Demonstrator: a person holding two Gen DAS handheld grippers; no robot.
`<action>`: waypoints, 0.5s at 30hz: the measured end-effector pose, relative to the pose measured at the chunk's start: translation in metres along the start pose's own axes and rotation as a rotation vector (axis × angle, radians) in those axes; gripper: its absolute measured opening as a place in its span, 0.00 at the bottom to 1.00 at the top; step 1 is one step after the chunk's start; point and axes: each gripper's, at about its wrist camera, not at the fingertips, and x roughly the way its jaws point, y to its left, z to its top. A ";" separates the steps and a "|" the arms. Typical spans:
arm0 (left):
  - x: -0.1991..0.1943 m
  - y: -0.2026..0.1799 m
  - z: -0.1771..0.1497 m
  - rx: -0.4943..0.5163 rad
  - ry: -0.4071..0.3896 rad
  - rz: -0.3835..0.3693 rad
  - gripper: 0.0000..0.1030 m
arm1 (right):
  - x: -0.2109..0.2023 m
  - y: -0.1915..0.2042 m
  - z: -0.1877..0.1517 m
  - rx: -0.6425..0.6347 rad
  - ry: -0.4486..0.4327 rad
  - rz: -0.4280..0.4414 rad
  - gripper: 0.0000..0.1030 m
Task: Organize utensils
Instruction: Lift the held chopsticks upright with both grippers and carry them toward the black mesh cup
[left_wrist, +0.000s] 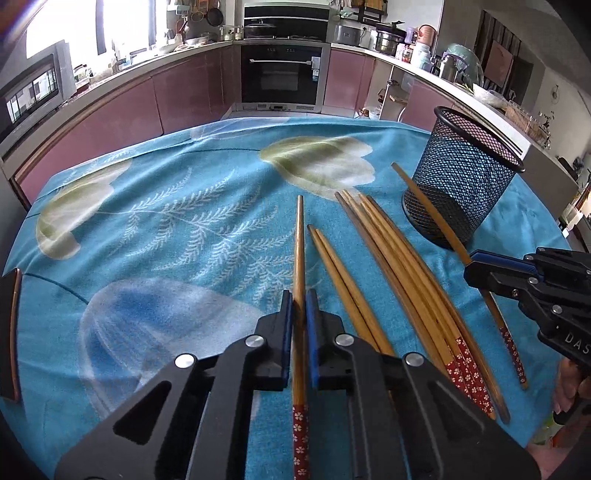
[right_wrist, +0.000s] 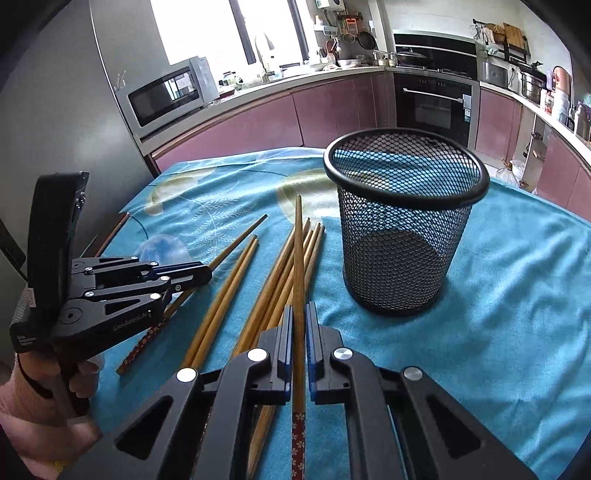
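- Left tongs (left_wrist: 298, 295) clamped on one brown wooden chopstick with a red flowered end (left_wrist: 299, 258).
- Right tongs (right_wrist: 298, 312) clamped on a second such chopstick (right_wrist: 298, 258).
- Remaining loose chopsticks (left_wrist: 399, 280) lie between them on the blue floral-clothed worktop (left_wrist: 166, 221).
- Black wire-mesh cup (right_wrist: 402, 229) stands upright just beside them.

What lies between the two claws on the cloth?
Loose chopsticks: a pair and a bigger bundle lie between the left claw and right claw, clearest in the left wrist view.
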 end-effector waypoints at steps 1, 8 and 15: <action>-0.004 0.001 -0.001 -0.001 -0.007 -0.001 0.08 | -0.004 0.001 0.000 -0.006 -0.010 0.005 0.05; -0.041 0.005 0.005 -0.004 -0.076 -0.056 0.08 | -0.038 0.004 0.008 -0.023 -0.096 0.047 0.05; -0.095 0.006 0.018 -0.013 -0.184 -0.170 0.07 | -0.073 0.005 0.021 -0.031 -0.197 0.081 0.05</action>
